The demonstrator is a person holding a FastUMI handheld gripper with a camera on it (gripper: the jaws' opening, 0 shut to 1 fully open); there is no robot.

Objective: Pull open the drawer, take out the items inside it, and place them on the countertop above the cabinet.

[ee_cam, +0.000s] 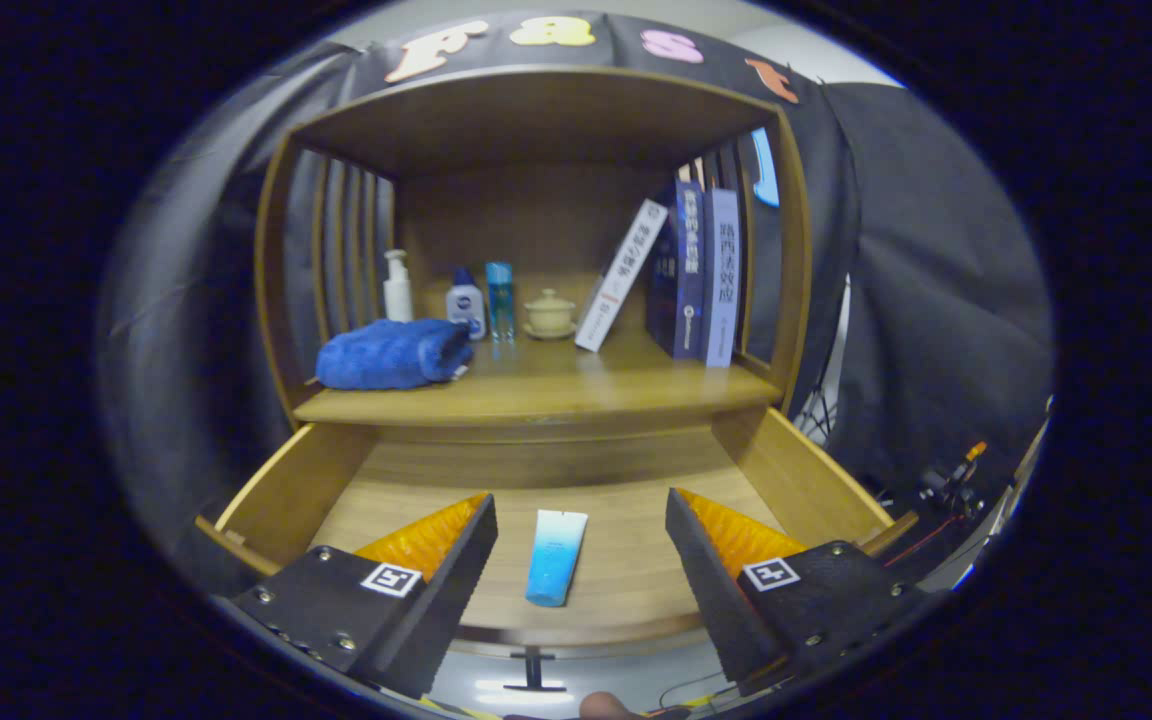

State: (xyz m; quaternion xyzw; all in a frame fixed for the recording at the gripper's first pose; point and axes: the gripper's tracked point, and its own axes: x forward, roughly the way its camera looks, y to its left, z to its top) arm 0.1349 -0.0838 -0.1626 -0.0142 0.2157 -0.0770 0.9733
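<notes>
The wooden cabinet (536, 120) has its drawer (576, 480) pulled open, and a single blue-and-white tube (556, 556) lies flat on the drawer floor; on the table (546, 385) above it sit a folded blue towel (393, 354), leaning and upright books (696, 270), a pump bottle (397, 287), two small bottles (481, 300) and a lidded cup (549, 312). The claw (581, 560) hangs over the drawer with its fingers wide apart, holding nothing, the tube lying between them untouched.
</notes>
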